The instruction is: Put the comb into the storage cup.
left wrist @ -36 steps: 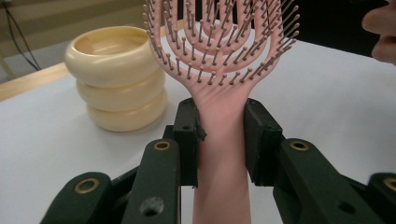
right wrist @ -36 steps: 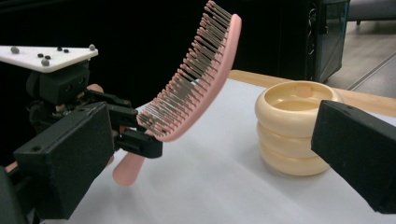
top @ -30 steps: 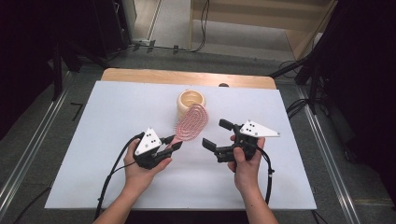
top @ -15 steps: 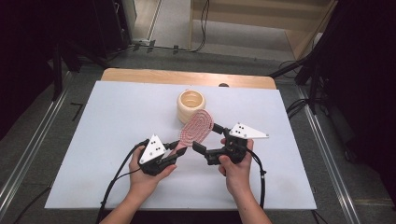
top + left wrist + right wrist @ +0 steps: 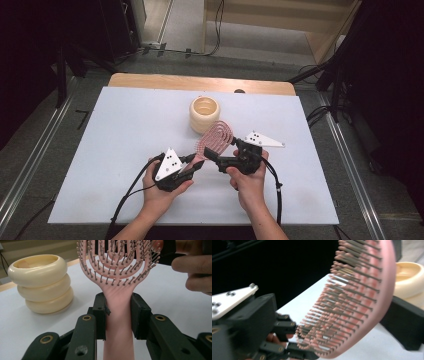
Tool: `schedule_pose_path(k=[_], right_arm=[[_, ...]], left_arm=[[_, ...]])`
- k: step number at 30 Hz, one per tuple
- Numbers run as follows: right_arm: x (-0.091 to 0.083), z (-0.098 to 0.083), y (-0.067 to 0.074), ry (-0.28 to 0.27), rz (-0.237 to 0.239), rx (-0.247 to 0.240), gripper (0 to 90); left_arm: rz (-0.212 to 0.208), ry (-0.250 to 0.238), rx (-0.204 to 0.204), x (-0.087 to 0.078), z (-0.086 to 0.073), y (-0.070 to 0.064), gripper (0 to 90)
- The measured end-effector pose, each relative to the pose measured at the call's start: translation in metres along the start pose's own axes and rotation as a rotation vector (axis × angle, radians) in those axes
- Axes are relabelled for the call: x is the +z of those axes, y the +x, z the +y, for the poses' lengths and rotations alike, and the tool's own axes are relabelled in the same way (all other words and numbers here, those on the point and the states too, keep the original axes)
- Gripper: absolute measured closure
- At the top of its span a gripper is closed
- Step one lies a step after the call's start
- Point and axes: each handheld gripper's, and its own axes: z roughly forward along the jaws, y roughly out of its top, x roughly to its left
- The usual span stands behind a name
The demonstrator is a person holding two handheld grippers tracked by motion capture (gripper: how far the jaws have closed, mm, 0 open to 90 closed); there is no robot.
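A pink hairbrush [image 5: 215, 137] stands tilted above the white table [image 5: 100, 150]. My left gripper [image 5: 196, 162] is shut on its handle [image 5: 117, 322], one pad on each side. The bristled head [image 5: 372, 302] lies between the jaws of my right gripper [image 5: 220, 150], which have just been closing. One black finger [image 5: 404, 325] sits behind the back of the head. I cannot see pads pressing on both sides. A cream ribbed cup [image 5: 204, 114] stands just behind the brush.
The cup [image 5: 40, 282] is close on the left in the left gripper view. Cables trail from both grippers toward the near table edge. A wooden strip [image 5: 200, 82] borders the far side. Bare table lies to the left and right of the hands.
Both hands moved closer together. The brush rose from lying beside the cup to a tilted stand. The right gripper came up to the brush head, now between its jaws.
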Motion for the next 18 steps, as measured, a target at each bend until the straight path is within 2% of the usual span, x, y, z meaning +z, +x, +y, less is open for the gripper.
schedule_pose_path(k=[3, 9, 13, 15, 18], right_arm=[[0.0023, -0.0012, 0.0, 0.008, -0.001, 0.03, 9.7], [0.0053, -0.0024, 0.0015, 0.005, -0.055, 0.073, 21.5], [0.0052, -0.0038, -0.0009, -0.012, -0.053, 0.104, 30.7], [0.0044, -0.0041, -0.0028, -0.018, -0.041, 0.132, 34.0], [0.0039, -0.005, -0.0056, -0.026, -0.014, 0.151, 38.5]], left_arm=[[0.001, -0.002, 0.002, 0.0007, -0.0005, -0.0013, 70.2], [0.002, -0.005, 0.009, 0.0019, -0.0014, -0.0043, 70.1], [0.005, -0.007, 0.012, 0.002, -0.001, -0.0049, 70.1], [0.01, -0.007, 0.012, 0.0019, -0.001, -0.0048, 70.1], [0.018, -0.009, 0.013, 0.0022, -0.0013, -0.0046, 70.1]])
